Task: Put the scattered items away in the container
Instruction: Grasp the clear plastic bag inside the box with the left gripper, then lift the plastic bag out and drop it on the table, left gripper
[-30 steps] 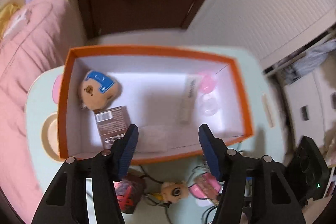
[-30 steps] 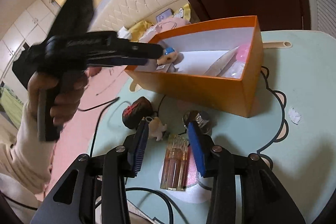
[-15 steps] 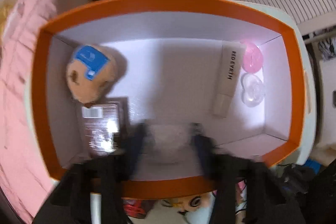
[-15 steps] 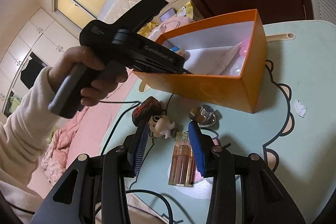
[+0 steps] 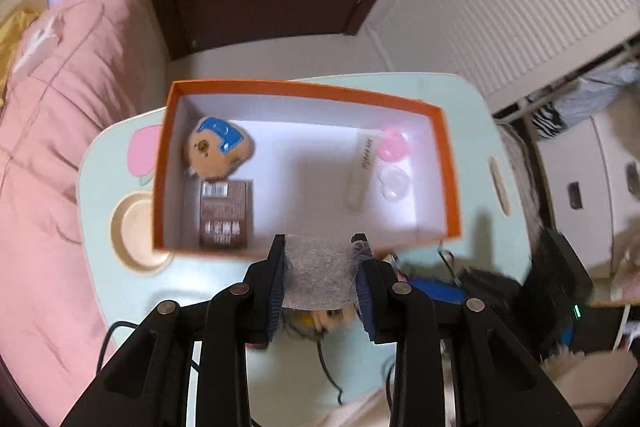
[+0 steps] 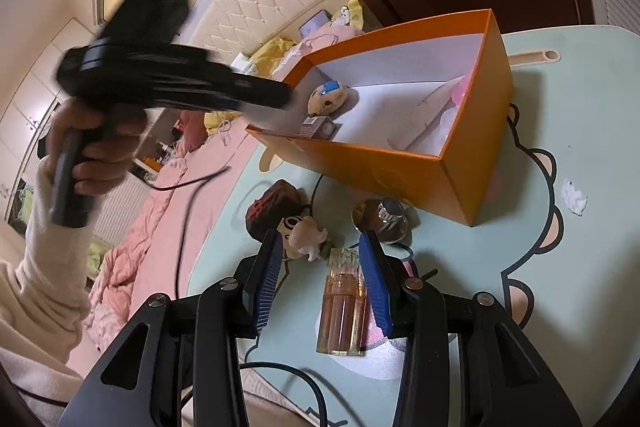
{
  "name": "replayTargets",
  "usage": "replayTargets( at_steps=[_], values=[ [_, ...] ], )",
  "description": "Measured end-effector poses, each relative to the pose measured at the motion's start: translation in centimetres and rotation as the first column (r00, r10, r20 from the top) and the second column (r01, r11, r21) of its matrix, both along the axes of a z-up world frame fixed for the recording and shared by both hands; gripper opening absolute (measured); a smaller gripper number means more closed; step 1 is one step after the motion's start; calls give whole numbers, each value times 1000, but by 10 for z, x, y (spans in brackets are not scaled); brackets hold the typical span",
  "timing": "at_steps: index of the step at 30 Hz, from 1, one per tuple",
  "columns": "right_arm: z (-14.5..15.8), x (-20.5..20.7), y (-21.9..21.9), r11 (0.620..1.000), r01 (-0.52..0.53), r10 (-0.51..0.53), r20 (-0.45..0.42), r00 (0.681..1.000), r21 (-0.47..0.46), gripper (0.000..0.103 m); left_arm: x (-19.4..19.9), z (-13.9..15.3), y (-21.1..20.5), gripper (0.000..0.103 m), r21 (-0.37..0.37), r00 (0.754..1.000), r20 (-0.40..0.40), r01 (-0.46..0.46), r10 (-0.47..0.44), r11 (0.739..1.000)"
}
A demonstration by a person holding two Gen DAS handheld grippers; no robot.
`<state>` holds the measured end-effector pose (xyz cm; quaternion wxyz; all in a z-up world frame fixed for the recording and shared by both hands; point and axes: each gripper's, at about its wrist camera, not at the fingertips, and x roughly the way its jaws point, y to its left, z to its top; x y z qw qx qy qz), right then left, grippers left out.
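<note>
My left gripper (image 5: 320, 269) points steeply down over the near wall of the orange cardboard box (image 5: 448, 163), pads clamped on a grey-white fibrous pad (image 5: 320, 275) held above the pale green table (image 5: 472, 95). My left hand (image 6: 96, 151), cream sleeve, grips the handle. In the box's left end: plush bear head with blue patch (image 5: 218, 149), brown barcoded carton (image 5: 225, 213); print too blurred to read. My right gripper (image 6: 320, 273) hovers with jaws parted and nothing clamped, amber glass bottle (image 6: 342, 311) below it.
</note>
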<state>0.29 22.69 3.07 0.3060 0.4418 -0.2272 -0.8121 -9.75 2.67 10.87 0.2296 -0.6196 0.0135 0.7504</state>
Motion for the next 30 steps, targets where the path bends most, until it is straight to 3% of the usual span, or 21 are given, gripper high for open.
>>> replayTargets(
  at_steps=[3, 9, 13, 17, 20, 22, 26, 28, 30],
  values=[
    [-2, -1, 1, 1000, 2, -2, 9, 1000, -2, 42, 17, 10, -9, 29, 10, 1000, -13, 3, -3, 1000],
    [-3, 0, -1, 1000, 1, -1, 5, 1000, 7, 42, 58, -33, -18, 29, 60, 999, 47, -10, 7, 998],
    [-3, 0, -2, 1000, 0, 0, 3, 1000, 12, 42, 81, -52, -20, 29, 58, 996, -63, -64, 67, 996],
    [-4, -1, -3, 1000, -11, 11, 5, 1000, 0, 42, 95, -61, -29, 30, 71, 972, -190, -127, 139, 989],
    [-2, 0, -5, 1000, -16, 16, -8, 1000, 5, 42, 105, -67, -32, 45, 71, 947, -271, -160, 174, 985],
    [-1, -1, -5, 1000, -15, 15, -2, 1000, -6, 42, 112, -69, -33, 64, 70, 926, -323, -180, 193, 981],
    [5, -4, -5, 1000, -16, 16, 2, 1000, -13, 42, 127, -72, -33, 68, 88, 881, -423, -192, 211, 977],
    [13, -9, -10, 1000, -31, 31, -2, 1000, 5, 42, 136, -74, -38, 82, 118, 839, -479, -231, 259, 966],
    [22, -18, -18, 998, -59, 59, -6, 998, 34, 42, 138, -78, -47, 85, 170, 828, -473, -250, 301, 953]
  ],
)
